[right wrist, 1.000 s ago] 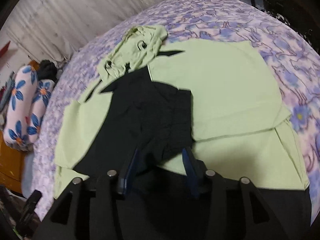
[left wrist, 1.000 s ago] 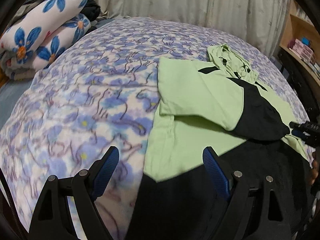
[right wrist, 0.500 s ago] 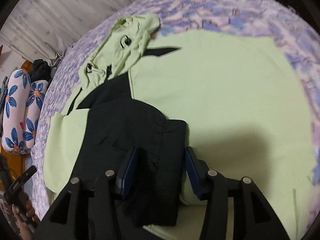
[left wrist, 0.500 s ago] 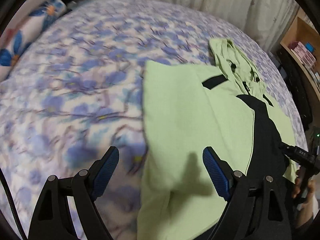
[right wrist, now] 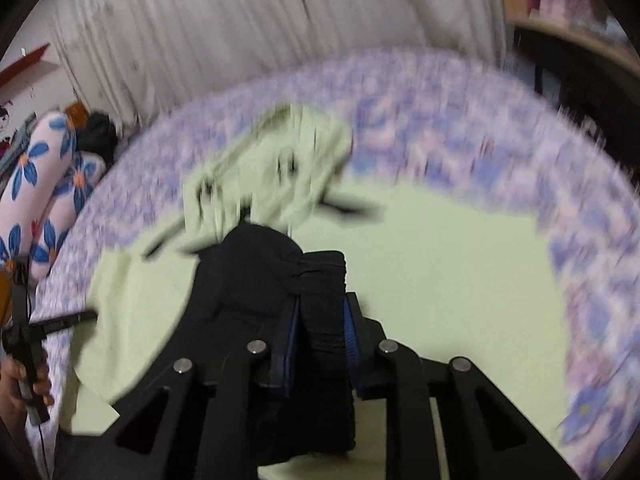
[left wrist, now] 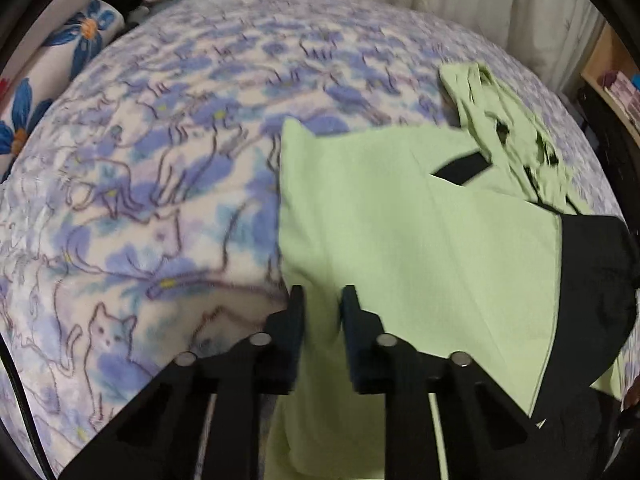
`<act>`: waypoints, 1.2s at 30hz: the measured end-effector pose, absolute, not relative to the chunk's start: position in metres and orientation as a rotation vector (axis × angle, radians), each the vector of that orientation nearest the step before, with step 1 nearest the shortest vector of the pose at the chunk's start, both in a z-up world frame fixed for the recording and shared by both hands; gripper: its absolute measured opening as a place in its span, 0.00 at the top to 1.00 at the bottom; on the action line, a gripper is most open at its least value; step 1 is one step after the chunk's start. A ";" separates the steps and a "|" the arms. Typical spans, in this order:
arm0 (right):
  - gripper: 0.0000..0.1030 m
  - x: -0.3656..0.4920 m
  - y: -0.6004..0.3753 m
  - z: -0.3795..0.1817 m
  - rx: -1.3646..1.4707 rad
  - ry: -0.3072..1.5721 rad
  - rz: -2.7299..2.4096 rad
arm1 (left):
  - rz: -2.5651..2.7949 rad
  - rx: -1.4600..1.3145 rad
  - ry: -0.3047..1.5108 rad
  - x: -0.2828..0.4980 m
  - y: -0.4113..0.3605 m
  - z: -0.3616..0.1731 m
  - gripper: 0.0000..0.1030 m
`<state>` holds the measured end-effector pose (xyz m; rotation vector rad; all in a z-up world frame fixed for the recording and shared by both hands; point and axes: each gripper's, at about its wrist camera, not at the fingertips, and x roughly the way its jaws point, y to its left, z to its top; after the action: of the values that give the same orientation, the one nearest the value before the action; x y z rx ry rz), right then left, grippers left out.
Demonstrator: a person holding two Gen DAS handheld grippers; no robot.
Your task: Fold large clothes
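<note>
A light green and black hoodie lies spread on the bed, hood at the far end. My left gripper is shut on the green fabric at the hoodie's left edge. In the right wrist view the hoodie is blurred by motion. My right gripper is shut on the bunched black sleeve cuff and holds it above the green body.
The bed has a purple cat-print blanket. Flowered pillows lie at the far left. A curtain hangs behind the bed. A shelf stands at the right. The left gripper shows at the left of the right view.
Both grippers have closed: the left on the green edge, the right on the black sleeve cuff. The right gripper has lifted the sleeve and its view is blurred with motion.
</note>
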<state>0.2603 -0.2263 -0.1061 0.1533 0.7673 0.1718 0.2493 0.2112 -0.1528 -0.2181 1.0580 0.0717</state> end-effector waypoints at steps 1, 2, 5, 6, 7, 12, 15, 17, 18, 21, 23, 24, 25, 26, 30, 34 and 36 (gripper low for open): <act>0.80 0.265 -0.227 -0.103 0.152 0.758 0.163 | 0.078 -0.213 1.046 0.250 0.211 -0.152 0.88; 0.80 0.272 -0.228 -0.105 0.154 0.763 0.156 | 0.088 -0.200 1.036 0.251 0.209 -0.152 0.90; 0.80 0.294 -0.222 -0.129 0.111 0.850 0.130 | 0.123 -0.138 1.046 0.256 0.203 -0.161 0.91; 0.79 0.301 -0.219 -0.142 0.093 0.906 0.126 | 0.134 -0.120 1.048 0.255 0.201 -0.164 0.91; 0.76 0.307 -0.217 -0.155 0.081 0.959 0.109 | 0.151 -0.089 1.047 0.256 0.198 -0.168 0.91; 0.72 0.306 -0.240 -0.171 0.262 1.022 0.120 | 0.200 -0.020 1.025 0.256 0.196 -0.168 0.91; 0.62 0.293 -0.256 -0.158 0.344 0.986 0.126 | 0.225 -0.012 1.025 0.255 0.200 -0.161 0.91; 0.62 0.286 -0.261 -0.149 0.344 0.975 0.119 | 0.251 0.011 1.005 0.249 0.200 -0.149 0.89; 0.62 0.282 -0.262 -0.144 0.344 0.969 0.118 | 0.254 0.018 0.995 0.247 0.200 -0.144 0.88; 0.62 0.266 -0.258 -0.129 0.315 0.946 0.098 | 0.233 0.016 0.938 0.231 0.190 -0.117 0.70; 0.62 0.258 -0.251 -0.120 0.289 0.936 0.098 | 0.216 0.007 0.906 0.220 0.181 -0.102 0.44; 0.62 0.254 -0.246 -0.117 0.286 0.931 0.115 | 0.202 0.002 0.887 0.214 0.175 -0.094 0.40; 0.62 0.249 -0.242 -0.114 0.282 0.928 0.130 | 0.185 -0.003 0.864 0.206 0.167 -0.085 0.34; 0.62 0.244 -0.236 -0.111 0.274 0.925 0.145 | 0.174 -0.004 0.853 0.201 0.160 -0.079 0.29; 0.62 0.222 -0.201 -0.098 0.228 0.887 0.228 | 0.099 -0.031 0.820 0.181 0.128 -0.063 0.28; 0.62 0.211 -0.158 -0.100 0.164 0.873 0.304 | 0.051 -0.100 0.787 0.167 0.101 -0.071 0.28; 0.62 0.210 -0.139 -0.110 0.156 0.888 0.333 | 0.056 -0.115 0.805 0.166 0.091 -0.084 0.29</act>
<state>0.2103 -0.1385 -0.1099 0.1557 0.8876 0.3329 0.1663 0.0911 -0.0836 -0.1152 0.8051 0.0564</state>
